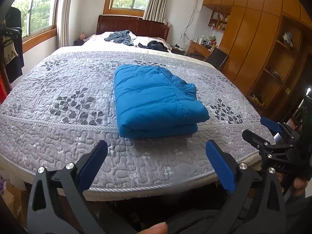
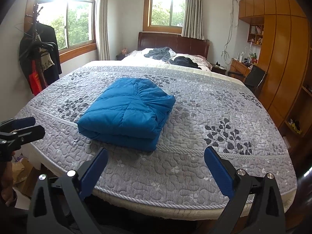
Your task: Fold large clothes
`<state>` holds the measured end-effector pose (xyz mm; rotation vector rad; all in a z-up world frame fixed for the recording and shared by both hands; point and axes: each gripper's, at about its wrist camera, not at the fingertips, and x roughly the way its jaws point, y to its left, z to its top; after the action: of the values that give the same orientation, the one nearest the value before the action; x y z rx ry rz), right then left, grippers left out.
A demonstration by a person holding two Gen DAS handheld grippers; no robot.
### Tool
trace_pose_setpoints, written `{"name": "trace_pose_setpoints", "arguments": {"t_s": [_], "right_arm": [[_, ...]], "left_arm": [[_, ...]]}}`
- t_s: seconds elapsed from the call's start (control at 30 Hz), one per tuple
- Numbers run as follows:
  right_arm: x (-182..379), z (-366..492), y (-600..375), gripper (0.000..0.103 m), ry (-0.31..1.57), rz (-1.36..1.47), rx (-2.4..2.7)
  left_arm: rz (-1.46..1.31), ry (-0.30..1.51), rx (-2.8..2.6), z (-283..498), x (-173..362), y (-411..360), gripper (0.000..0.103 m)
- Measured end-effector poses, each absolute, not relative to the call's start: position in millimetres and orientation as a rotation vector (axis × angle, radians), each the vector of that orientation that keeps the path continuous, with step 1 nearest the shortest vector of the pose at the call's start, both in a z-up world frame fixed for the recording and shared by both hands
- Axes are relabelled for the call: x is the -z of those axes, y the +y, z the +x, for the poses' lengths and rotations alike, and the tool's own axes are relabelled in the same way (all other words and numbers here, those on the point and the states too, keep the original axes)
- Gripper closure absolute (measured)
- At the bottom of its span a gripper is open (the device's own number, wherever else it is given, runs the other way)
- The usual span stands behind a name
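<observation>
Wide bare stretches of grey quilted bedspread [image 1: 64, 101] to the left and right of the folded blue jacket [image 1: 156, 99], and a clear strip between it and the near bed edge. Only obstacle on the near half: the jacket itself. Farther back, crumpled grey clothing [image 1: 120, 37] and a dark garment [image 1: 156, 45] near the headboard. Beside the bed, a coat rack [image 2: 39, 58] on the left, a chair [image 2: 253, 78] on the right.
</observation>
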<state>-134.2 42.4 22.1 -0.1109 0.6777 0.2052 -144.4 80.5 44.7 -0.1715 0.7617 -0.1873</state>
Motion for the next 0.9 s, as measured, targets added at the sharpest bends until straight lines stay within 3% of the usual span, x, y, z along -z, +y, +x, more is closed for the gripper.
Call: {"name": "trace_pose_setpoints", "arguments": {"t_s": [0.9], "right_arm": [[-20.3, -133.3, 43.4, 0.004, 0.683, -0.099, -0.211]], "left_arm": [[-0.175, 0.767, 0.188, -142.9, -41.2, 79.3, 0.003]]}}
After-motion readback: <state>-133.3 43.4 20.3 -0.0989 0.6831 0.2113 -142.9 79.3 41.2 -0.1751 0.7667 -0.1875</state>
